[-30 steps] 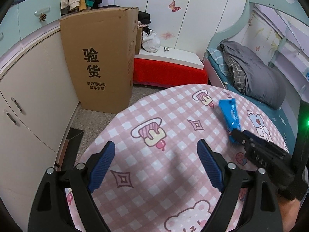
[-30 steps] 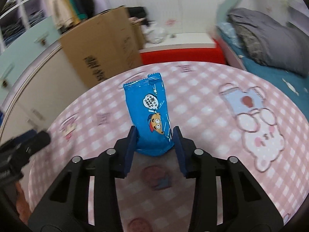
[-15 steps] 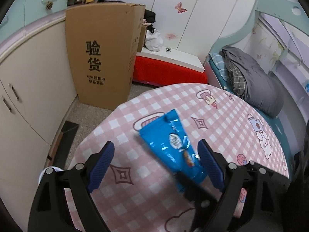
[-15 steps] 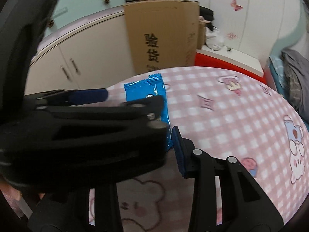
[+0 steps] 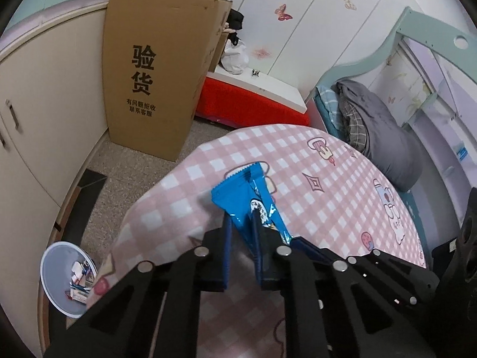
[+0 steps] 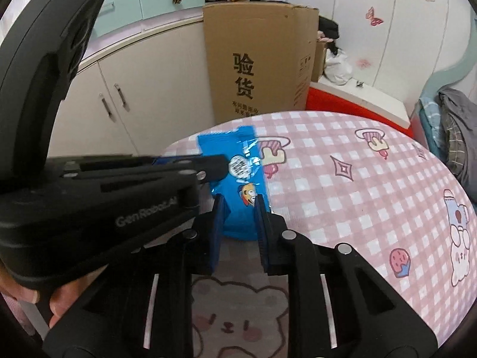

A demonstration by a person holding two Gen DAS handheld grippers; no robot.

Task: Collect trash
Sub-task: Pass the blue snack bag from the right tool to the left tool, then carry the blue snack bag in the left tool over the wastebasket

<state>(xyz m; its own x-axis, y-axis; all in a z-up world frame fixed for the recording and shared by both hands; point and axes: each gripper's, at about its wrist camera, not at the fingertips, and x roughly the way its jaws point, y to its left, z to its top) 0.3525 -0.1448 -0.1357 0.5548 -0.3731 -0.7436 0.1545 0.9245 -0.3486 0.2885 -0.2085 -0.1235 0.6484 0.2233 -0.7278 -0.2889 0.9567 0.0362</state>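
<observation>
Left gripper [image 5: 243, 223] closing on the blue snack wrapper [image 5: 250, 197], pads pinching its middle. Right gripper [image 6: 238, 208] also closing, clamped on the wrapper's near end. Wrapper held above the pink-checked desk [image 5: 328, 179]'s left edge; waste bin [image 5: 64, 274] on the floor below.

A tall brown cardboard box [image 5: 155, 74] stands on speckled grey floor [image 5: 125, 173] beside cream cabinets [image 6: 131, 95]; a teal-framed bed [image 5: 387, 137] lines white wardrobe doors [image 5: 298, 24].
</observation>
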